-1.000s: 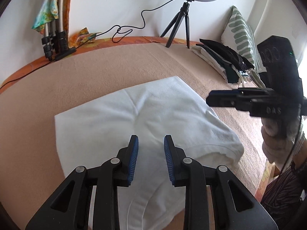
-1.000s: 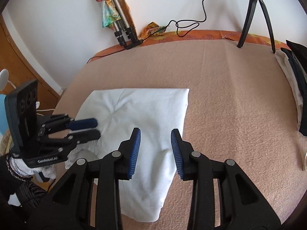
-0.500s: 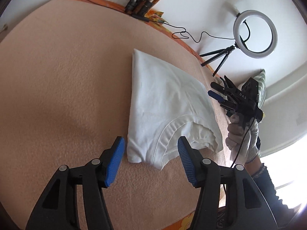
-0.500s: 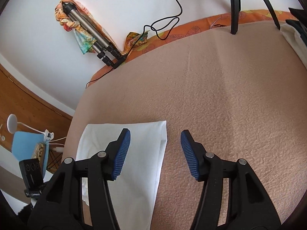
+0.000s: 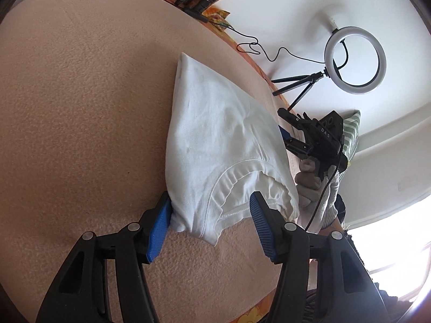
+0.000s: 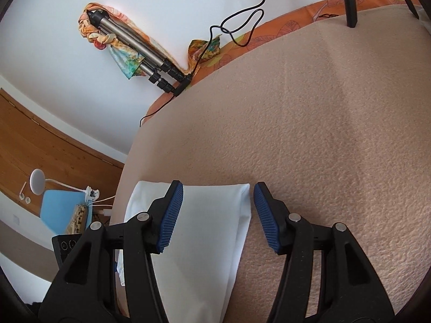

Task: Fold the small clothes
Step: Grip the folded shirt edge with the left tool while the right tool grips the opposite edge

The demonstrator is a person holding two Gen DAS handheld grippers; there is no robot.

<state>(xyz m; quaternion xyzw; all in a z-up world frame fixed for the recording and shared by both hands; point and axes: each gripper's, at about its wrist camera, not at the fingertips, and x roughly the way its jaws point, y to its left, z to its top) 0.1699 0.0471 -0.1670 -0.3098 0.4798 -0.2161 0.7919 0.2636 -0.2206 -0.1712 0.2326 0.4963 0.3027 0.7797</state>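
Note:
A white folded T-shirt (image 5: 215,140) lies flat on the tan blanket, its ribbed collar end nearest my left gripper. My left gripper (image 5: 208,227) is open wide, its blue pads straddling the collar-end corner of the shirt, the left pad touching the cloth edge. In the right wrist view the shirt (image 6: 204,231) shows its plain folded corner. My right gripper (image 6: 216,219) is open with that corner between its pads. The right gripper also shows in the left wrist view (image 5: 288,134) at the shirt's far side edge.
The bed's tan blanket (image 6: 309,123) spreads all around. A ring light on a tripod (image 5: 353,62) stands at the far edge, with a cable and folded tripod legs (image 6: 142,53) against the wall. A striped pillow (image 5: 353,132) lies behind the right gripper. A blue bedside surface (image 6: 62,210) lies off the bed.
Both grippers have opened wider and dropped to opposite ends of the shirt. The left one swung round to the collar end; the right one moved to the plain far corner.

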